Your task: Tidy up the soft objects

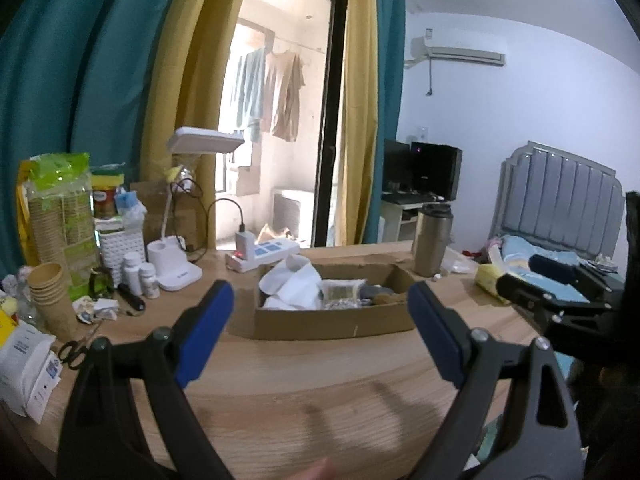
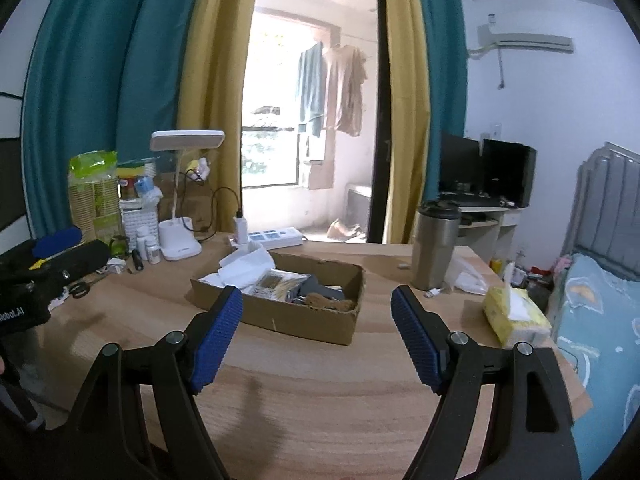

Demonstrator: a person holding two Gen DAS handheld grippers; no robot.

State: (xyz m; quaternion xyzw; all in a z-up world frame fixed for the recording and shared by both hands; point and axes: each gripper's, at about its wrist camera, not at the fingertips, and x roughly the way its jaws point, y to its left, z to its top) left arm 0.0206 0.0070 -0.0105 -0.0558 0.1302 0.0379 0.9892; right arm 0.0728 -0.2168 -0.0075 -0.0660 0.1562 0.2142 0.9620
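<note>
A shallow cardboard box (image 1: 336, 320) (image 2: 304, 322) sits mid-table, holding white cloth (image 1: 294, 284) (image 2: 240, 268), a clear packet (image 1: 344, 292) (image 2: 272, 282), dark grey fabric (image 2: 316, 290) and a brown fuzzy piece (image 2: 332, 304). My left gripper (image 1: 320, 300) hangs open in front of the box, blue pads apart, nothing between them. My right gripper (image 2: 316, 308) is open too, short of the box's near wall, with nothing held. Each gripper shows at the edge of the other's view.
A steel tumbler (image 1: 432, 240) (image 2: 434, 246) stands right of the box, and a yellow tissue pack (image 2: 514, 316) lies near the table's right edge. On the left stand a lamp (image 1: 176, 260), power strip (image 1: 260, 254), pill bottles (image 1: 140, 276), paper cups (image 1: 52, 300) and scissors (image 1: 76, 350). A bed (image 2: 600, 320) is on the right.
</note>
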